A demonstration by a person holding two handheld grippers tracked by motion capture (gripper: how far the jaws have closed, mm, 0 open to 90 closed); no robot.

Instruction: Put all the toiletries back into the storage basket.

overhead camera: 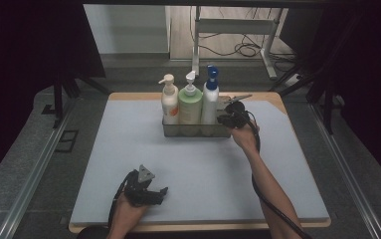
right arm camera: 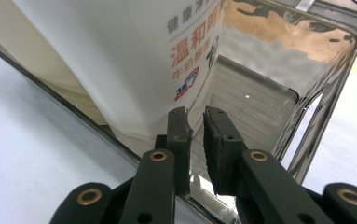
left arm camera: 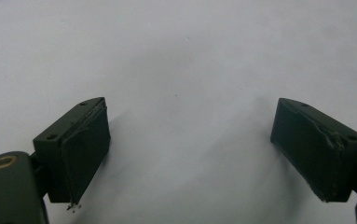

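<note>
Right claw [overhead camera: 228, 117] sits at the right end of the basket [overhead camera: 193, 131], its jaws drawn almost together with a thin gap between them. In the right gripper view the claw [right arm camera: 195, 116] straddles the basket's near wall [right arm camera: 97, 128]. I cannot tell whether the pads actually press on the metal.

The desk [overhead camera: 128, 149] carries everything, and its pale mat is bare apart from the basket at the far middle. The basket holds three pump bottles upright in a row. The white bottle [overhead camera: 209, 102] with the blue pump is nearest the claw, the green bottle [overhead camera: 190, 107] stands in the middle and the cream bottle [overhead camera: 169, 102] is at the far end. The basket's right end beside the white bottle [right arm camera: 120, 56] is unfilled.

The step in hand looks like handling the basket by its wall. A slide or lift would next need a firm pinch on that thin wall and a slow, level pull, since the tall bottles could tip. The white bottle stands just beside the jaws and leaves them little room.

Left claw [overhead camera: 159, 194] rests near the desk's front edge, well apart from the basket. Its jaws are spread wide with nothing between them above the mat [left arm camera: 176, 46]. Nothing lies between it and the basket.
</note>
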